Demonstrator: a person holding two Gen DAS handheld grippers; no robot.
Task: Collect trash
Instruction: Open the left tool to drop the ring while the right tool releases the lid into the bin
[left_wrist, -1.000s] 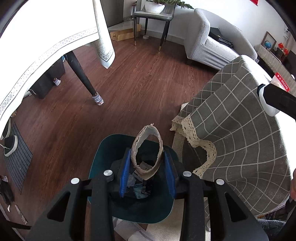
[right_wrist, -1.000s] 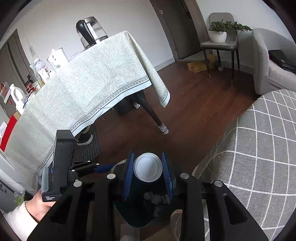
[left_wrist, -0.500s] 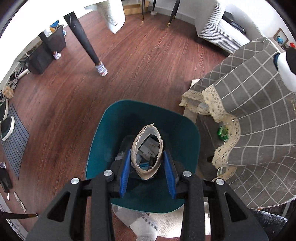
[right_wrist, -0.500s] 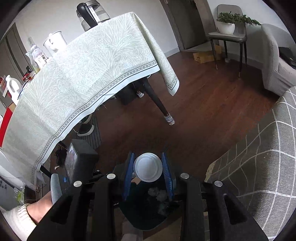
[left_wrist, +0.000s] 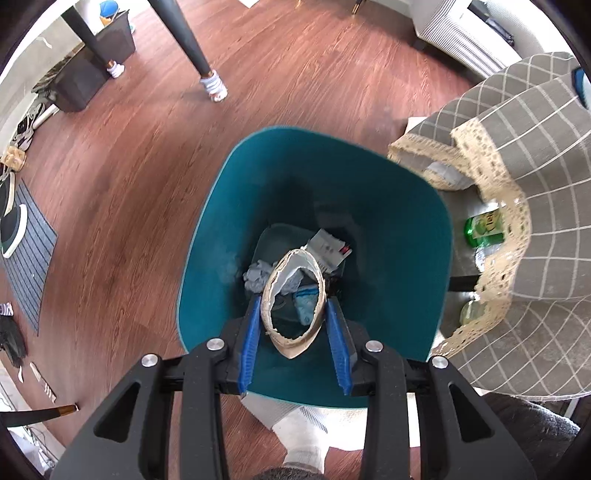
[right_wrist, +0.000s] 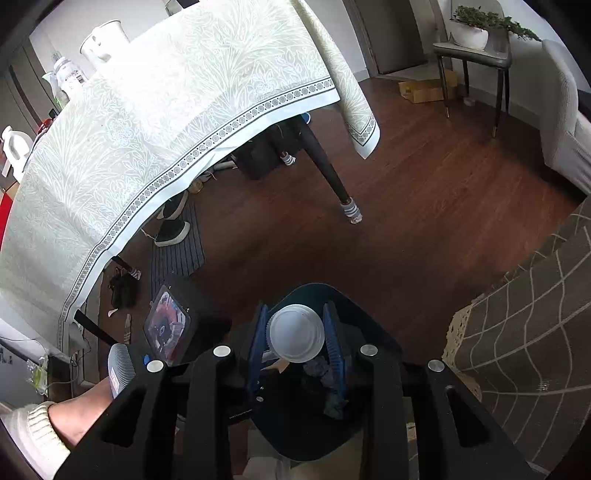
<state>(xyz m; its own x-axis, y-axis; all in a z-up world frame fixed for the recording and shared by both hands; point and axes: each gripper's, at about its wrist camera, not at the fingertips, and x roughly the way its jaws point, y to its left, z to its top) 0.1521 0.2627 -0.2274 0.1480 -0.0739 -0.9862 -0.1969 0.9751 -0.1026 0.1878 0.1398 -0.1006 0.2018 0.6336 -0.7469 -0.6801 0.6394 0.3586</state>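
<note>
My left gripper (left_wrist: 293, 325) is shut on a squashed brown cardboard ring (left_wrist: 291, 341) and holds it right over the open teal trash bin (left_wrist: 402, 236), which holds paper scraps and wrappers. My right gripper (right_wrist: 297, 338) is shut on a white cup (right_wrist: 296, 336), seen bottom-on, above the same bin (right_wrist: 354, 302). The left gripper's body (right_wrist: 166, 328) shows at the lower left of the right wrist view.
A low table under a grey checked cloth with lace trim (left_wrist: 517, 155) stands right of the bin, with green bottles (left_wrist: 484, 229) beneath. A dining table with a pale patterned cloth (right_wrist: 166, 122) and dark leg (right_wrist: 325, 170) stands to the left. My socked foot (left_wrist: 299, 435) is by the bin.
Both grippers have tilted down and moved over the bin. The bin now fills the left wrist view. Each gripper still holds its item.
</note>
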